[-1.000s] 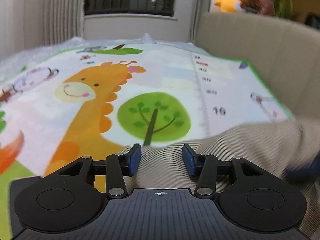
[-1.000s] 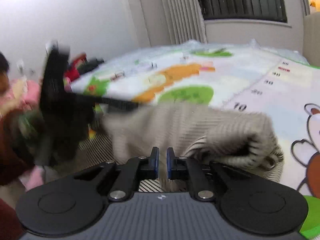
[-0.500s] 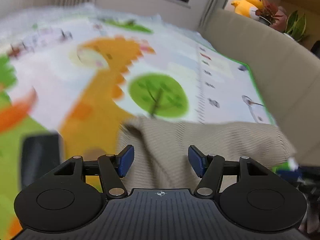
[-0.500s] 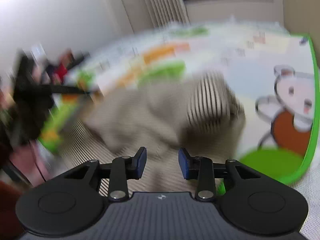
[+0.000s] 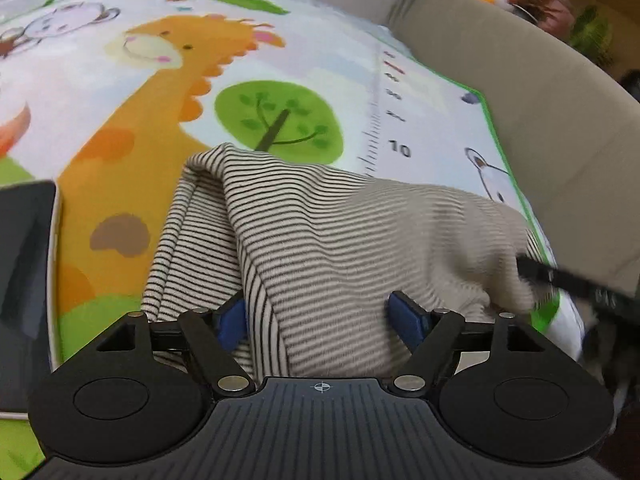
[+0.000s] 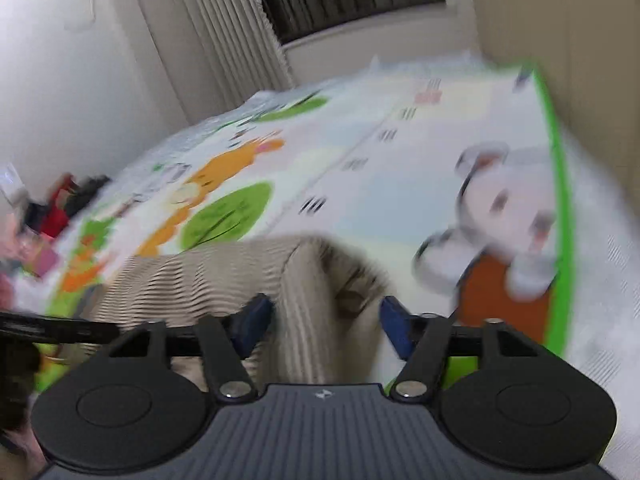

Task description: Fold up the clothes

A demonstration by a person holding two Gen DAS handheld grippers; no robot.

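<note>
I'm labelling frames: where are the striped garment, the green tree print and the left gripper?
striped garment [image 5: 320, 248], left wrist view, middle of cloth.
green tree print [image 5: 280, 120], left wrist view, crown centre.
left gripper [image 5: 320, 316], left wrist view, between open fingertips.

The shirt is soft ribbed knit cloth; the mat is smooth, faintly glossy; the left gripper is matt black plastic with blue pads.

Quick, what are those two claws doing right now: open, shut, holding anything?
Left claw: open, astride the beige black-striped knit garment, not clamped.
Right claw: open, with a fold of that garment between its fingers, not clamped.
</note>
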